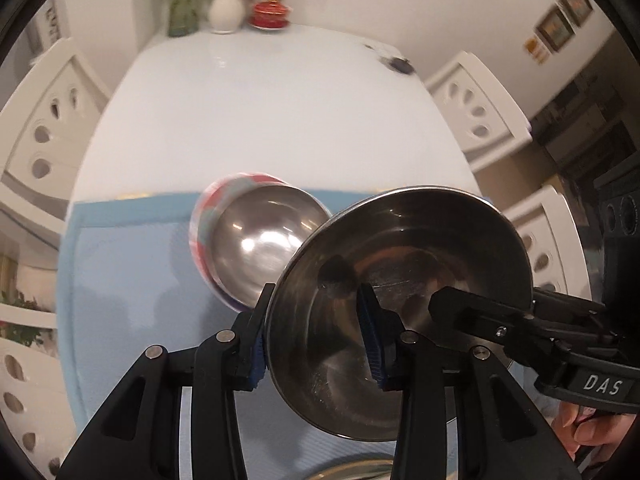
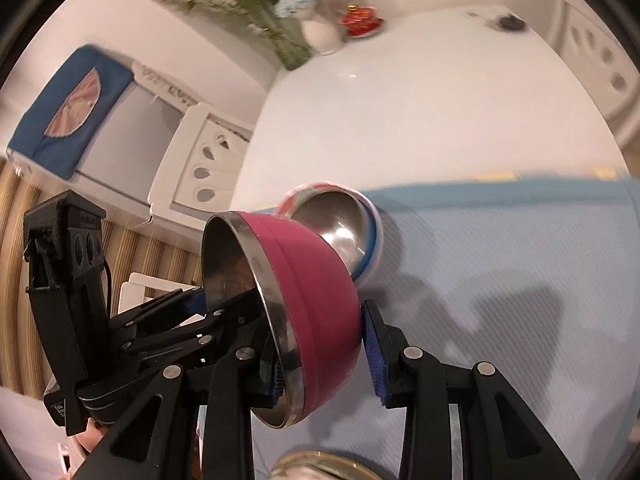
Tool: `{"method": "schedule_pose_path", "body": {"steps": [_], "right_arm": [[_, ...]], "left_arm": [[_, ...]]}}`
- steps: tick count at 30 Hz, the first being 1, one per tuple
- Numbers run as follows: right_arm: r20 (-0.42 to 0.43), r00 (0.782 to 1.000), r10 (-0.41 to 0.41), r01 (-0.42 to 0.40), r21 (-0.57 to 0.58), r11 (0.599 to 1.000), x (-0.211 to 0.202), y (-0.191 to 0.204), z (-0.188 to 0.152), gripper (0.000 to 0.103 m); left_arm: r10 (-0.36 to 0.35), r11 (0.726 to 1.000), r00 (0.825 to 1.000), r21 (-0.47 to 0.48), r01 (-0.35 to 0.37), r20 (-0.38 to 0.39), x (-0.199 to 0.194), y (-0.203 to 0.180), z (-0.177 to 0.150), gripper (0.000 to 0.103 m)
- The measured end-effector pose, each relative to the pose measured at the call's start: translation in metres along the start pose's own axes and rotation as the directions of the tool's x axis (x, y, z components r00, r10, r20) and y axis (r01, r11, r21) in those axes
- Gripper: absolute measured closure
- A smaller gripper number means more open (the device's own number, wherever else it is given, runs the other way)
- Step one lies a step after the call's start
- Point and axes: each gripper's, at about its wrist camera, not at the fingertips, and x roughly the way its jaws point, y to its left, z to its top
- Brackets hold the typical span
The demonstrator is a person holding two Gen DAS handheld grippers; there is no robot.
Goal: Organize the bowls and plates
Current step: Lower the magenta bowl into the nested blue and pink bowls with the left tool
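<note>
Steel-lined magenta bowl [image 2: 316, 312] held off the table [image 1: 280, 112], tipped on edge with its mouth facing left, rim clenched in the jaws of both left gripper [image 1: 316, 344] and right gripper [image 2: 326, 356], above the blue mat [image 2: 520, 280], near a striped bowl [image 1: 256, 240].

White table [image 1: 280, 120], glossy, with a light blue mat [image 1: 132, 280] over its near part. At the far edge: white vase [image 1: 226, 12] with flowers, green-stemmed vase [image 1: 184, 12] just left of it, red lidded dish [image 1: 272, 12] just right. Small dark object [image 1: 400, 65] near the table's right edge, blurred. White cut-out chairs [image 1: 48, 128] on both sides. Framed pictures [image 1: 560, 24] on the right wall.
</note>
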Motion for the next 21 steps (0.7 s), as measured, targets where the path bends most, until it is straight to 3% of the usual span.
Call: {"method": "schedule_pose_path", "body": {"steps": [10, 21], "right_arm": [[-0.096, 0.995, -0.021, 0.017, -0.04, 0.999, 0.06, 0.023, 0.05, 0.069], [-0.13, 0.991, -0.028, 0.03, 0.016, 0.999, 0.105, -0.01, 0.069, 0.069]], "left_arm": [[0.0, 0.998, 0.999, -0.07, -0.004, -0.052, 0.032, 0.041, 0.021, 0.068], [-0.002, 0.994, 0.998, -0.107, -0.004, -0.061, 0.064, 0.053, 0.038, 0.068]]}}
